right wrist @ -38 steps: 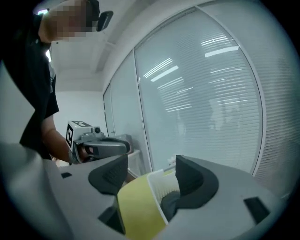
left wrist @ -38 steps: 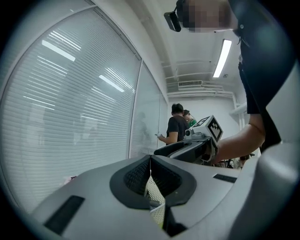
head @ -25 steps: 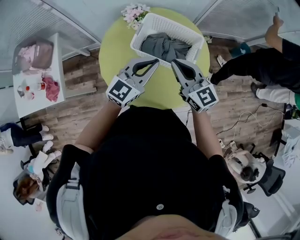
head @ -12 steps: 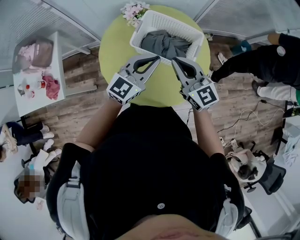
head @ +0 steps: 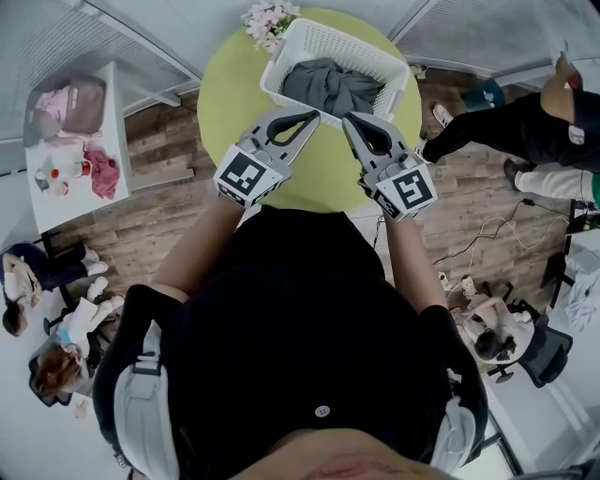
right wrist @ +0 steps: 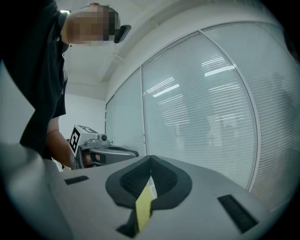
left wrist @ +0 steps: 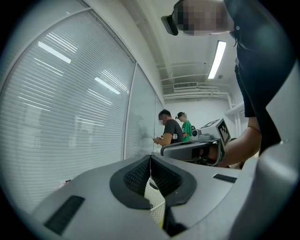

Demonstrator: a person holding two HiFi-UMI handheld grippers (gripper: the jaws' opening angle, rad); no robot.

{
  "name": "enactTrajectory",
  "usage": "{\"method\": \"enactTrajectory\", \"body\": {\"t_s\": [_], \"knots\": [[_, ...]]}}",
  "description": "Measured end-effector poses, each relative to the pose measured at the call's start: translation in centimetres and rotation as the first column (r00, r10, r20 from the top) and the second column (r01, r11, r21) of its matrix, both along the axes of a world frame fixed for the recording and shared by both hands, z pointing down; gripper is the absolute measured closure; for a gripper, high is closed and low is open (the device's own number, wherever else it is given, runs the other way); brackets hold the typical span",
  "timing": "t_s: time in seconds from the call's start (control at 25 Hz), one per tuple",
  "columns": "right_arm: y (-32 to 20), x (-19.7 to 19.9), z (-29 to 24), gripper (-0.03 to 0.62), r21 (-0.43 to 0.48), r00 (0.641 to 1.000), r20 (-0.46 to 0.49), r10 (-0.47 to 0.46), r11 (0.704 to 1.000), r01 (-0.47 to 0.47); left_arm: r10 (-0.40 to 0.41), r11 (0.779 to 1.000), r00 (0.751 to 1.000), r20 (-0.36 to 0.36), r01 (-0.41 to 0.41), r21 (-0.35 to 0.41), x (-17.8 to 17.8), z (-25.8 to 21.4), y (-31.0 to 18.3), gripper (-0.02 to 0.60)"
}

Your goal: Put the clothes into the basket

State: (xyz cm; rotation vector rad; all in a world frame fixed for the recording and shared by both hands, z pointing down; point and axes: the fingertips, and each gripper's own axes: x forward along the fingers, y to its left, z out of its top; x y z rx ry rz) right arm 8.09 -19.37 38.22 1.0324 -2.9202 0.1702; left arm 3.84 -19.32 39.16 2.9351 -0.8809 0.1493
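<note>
A white lattice basket stands at the far side of the round yellow-green table, and grey clothes lie heaped inside it. My left gripper and right gripper hover side by side just short of the basket's near rim, both shut and empty. In the left gripper view the jaws meet at the tip, with a bit of the basket showing below them. In the right gripper view the jaws are closed too, and a strip of the table shows beneath.
Pink flowers sit at the table's far edge left of the basket. A white side table with a pink bag stands at the left. One person is at the right, others at lower left. Blinds cover the glass walls.
Both grippers stay almost still in front of the basket, which has shifted slightly up in the head view. The person at the right has moved an arm.
</note>
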Motion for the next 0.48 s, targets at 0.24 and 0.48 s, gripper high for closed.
{"method": "enactTrajectory", "body": {"t_s": [0.24, 0.48], "knots": [[-0.09, 0.19, 0.15, 0.569, -0.003, 1.0, -0.001, 0.002, 1.0, -0.002, 0.002, 1.0, 1.0, 0.002, -0.002, -0.003, 0.11, 0.22, -0.22, 0.571], [-0.74, 0.04, 0.03, 0.569, -0.005, 1.0, 0.003, 0.004, 1.0, -0.004, 0.008, 1.0, 1.0, 0.004, -0.008, -0.002, 0.11, 0.22, -0.88, 0.571]]}}
